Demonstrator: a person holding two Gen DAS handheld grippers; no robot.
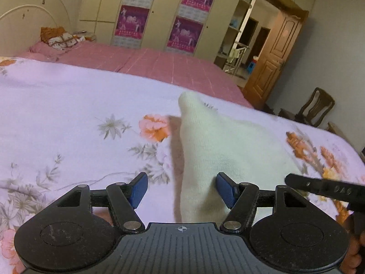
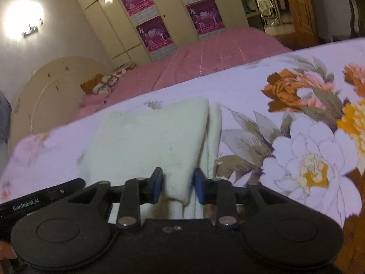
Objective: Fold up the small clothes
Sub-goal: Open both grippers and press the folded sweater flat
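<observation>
The white knit garment (image 2: 146, 141) lies folded on the floral bedspread (image 2: 285, 118). Our right gripper (image 2: 178, 186) pinches its near edge with narrow fingers; our left gripper (image 1: 181, 188) stands wide. We should press the fold flat before letting go.

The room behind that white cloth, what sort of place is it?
A home bedroom, most likely. The cloth lies on a floral bedspread, a curved cream headboard stands at the far end, and a tall wardrobe lines the back wall.
</observation>
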